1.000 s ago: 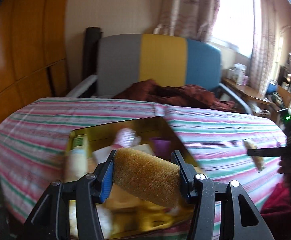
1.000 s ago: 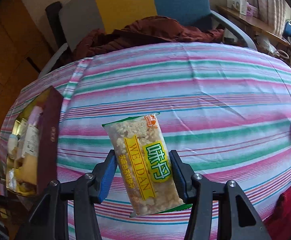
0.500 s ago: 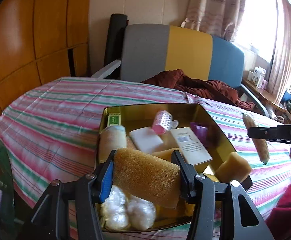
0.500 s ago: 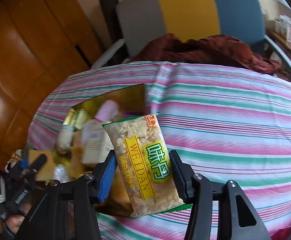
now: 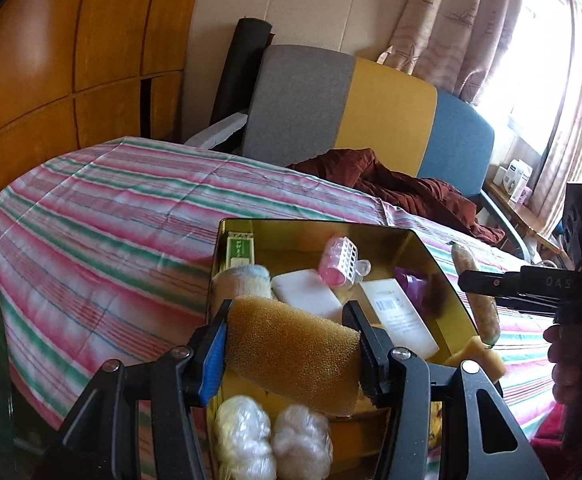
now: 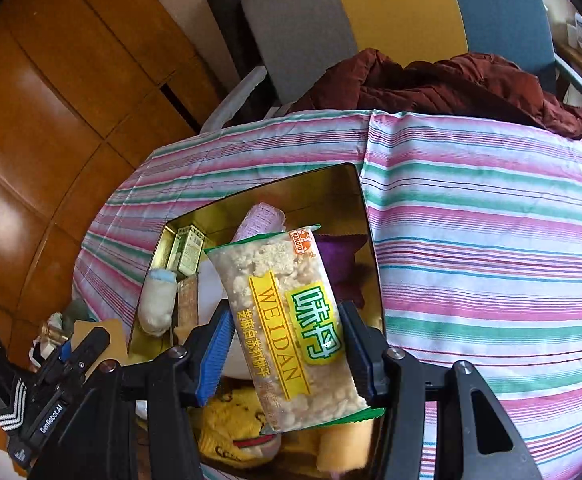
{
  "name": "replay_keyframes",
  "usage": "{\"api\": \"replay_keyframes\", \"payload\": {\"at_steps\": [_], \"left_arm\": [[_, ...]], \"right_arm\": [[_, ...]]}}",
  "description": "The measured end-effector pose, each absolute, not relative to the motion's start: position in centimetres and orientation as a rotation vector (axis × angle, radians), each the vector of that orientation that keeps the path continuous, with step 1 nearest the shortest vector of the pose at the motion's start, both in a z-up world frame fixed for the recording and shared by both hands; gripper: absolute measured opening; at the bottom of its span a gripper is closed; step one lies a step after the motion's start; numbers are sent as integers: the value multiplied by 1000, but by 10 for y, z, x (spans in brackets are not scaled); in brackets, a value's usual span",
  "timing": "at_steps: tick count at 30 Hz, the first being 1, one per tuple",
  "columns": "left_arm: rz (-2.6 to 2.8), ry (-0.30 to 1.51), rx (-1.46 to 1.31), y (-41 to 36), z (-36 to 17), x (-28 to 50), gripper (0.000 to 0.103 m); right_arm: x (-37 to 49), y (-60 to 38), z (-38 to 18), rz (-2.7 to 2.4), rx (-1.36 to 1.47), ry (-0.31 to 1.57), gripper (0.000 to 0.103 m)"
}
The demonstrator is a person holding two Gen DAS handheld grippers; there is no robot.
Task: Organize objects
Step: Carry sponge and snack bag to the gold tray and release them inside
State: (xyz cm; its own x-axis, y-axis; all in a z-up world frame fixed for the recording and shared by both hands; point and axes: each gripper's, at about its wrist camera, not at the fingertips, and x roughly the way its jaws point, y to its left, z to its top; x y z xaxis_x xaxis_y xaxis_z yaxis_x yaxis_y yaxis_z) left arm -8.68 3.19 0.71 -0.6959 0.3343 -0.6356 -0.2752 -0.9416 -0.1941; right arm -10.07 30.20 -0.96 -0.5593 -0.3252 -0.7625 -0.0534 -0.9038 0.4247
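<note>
Sponge [image 5: 291, 354] sits clamped crosswise between the left gripper [image 5: 291, 350] fingers, hanging over the gold tin [image 5: 315, 229] so it can drop among the items already gathered there. The right gripper [image 6: 287, 344] fingers pinch a snack packet [image 6: 291, 328] at its waist, label up, poised above the same tin at its 6 o'clock edge. The tin rests on the striped bed [image 5: 103, 216], probably the collecting point for both loads.

Both wrist views look steeply down, close over the gold tin [image 5: 331, 230] [image 6: 323, 188] on the striped bed [image 5: 111, 208] [image 6: 491, 240]; both share tin, bed, chair [image 5: 371, 120] [image 6: 371, 12].
</note>
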Motion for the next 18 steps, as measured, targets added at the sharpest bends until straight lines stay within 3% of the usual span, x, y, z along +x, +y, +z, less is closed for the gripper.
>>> {"api": "replay_keyframes", "payload": {"at_steps": [8, 18], "left_arm": [[2596, -58, -1010, 54, -1, -111, 55], [2608, -3, -1040, 65, -17, -129, 58]], "right_arm": [[-111, 299, -21, -2541, 1393, -681, 54], [-96, 294, -25, -2560, 1395, -618, 54]]}}
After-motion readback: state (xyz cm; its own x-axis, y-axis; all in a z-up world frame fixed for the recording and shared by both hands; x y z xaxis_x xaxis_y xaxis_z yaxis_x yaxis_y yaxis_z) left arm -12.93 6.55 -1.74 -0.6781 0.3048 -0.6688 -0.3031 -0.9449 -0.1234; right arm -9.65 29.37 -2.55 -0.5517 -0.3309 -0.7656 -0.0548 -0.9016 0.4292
